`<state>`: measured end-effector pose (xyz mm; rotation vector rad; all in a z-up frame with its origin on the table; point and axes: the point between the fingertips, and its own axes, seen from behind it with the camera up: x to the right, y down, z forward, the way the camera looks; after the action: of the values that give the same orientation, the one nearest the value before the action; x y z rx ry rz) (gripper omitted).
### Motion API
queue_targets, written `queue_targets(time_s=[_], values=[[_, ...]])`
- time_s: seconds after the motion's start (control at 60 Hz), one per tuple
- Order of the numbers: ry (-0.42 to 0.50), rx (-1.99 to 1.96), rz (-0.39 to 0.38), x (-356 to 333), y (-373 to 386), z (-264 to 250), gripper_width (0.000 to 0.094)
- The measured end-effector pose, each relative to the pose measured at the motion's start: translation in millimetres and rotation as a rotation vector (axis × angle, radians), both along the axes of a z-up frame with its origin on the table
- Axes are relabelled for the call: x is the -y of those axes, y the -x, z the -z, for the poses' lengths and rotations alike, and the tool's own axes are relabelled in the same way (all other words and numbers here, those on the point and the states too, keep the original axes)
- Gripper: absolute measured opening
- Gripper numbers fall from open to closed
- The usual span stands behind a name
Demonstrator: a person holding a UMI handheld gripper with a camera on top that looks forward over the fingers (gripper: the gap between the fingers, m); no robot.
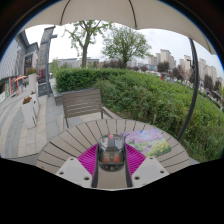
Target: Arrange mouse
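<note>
A dark computer mouse (111,152) with a translucent shell sits between my gripper's (111,158) two fingers, whose magenta pads (90,158) press against its left and right sides. The mouse is held a little above a round slatted wooden table (70,143). A colourful mouse pad (148,139) lies on the table just ahead and to the right of the fingers.
A wooden chair (82,104) stands at the far side of the table. A parasol pole (192,80) rises at the right, with its canopy overhead. A green hedge (140,90), trees and buildings lie beyond; a paved walkway (20,125) runs at the left.
</note>
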<state>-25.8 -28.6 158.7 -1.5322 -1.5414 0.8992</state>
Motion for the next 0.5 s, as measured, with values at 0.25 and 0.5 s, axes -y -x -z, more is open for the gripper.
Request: queue_targets(time_s=[0.25, 0.5], values=[[-0.009, -0.020, 0.044, -135.5, 150.6, -1.9, 0.0386], [0.058, 0.221, 0.088, -200.2, 191.4, 153.4, 0.0426]])
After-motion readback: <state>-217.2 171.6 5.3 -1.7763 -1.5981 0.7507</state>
